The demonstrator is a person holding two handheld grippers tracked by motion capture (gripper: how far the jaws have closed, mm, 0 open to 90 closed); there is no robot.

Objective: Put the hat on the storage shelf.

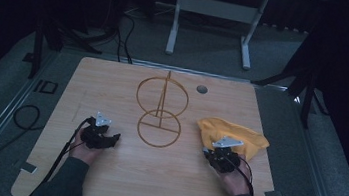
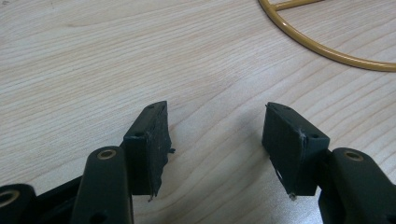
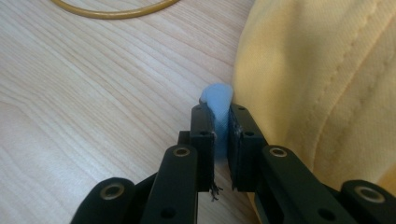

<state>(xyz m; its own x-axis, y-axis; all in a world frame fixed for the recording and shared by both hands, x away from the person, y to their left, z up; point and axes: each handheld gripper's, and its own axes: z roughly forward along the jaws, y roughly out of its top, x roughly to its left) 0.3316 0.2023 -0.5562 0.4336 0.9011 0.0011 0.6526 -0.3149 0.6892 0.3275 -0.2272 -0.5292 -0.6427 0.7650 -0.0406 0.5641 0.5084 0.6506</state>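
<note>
Right gripper (image 3: 220, 140) is clamped on a small pale blue tab (image 3: 217, 100) at the edge of the yellow cloth (image 3: 322, 84), which lies crumpled on the wooden table (image 1: 102, 180) just right of the gold wire stand (image 1: 161, 109). Left gripper (image 2: 217, 140) rests low over bare tabletop to the left of that stand, near its base ring, jaws spread wide with nothing between them.

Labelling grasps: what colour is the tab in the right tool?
Pale blue tab; right gripper view.
</note>
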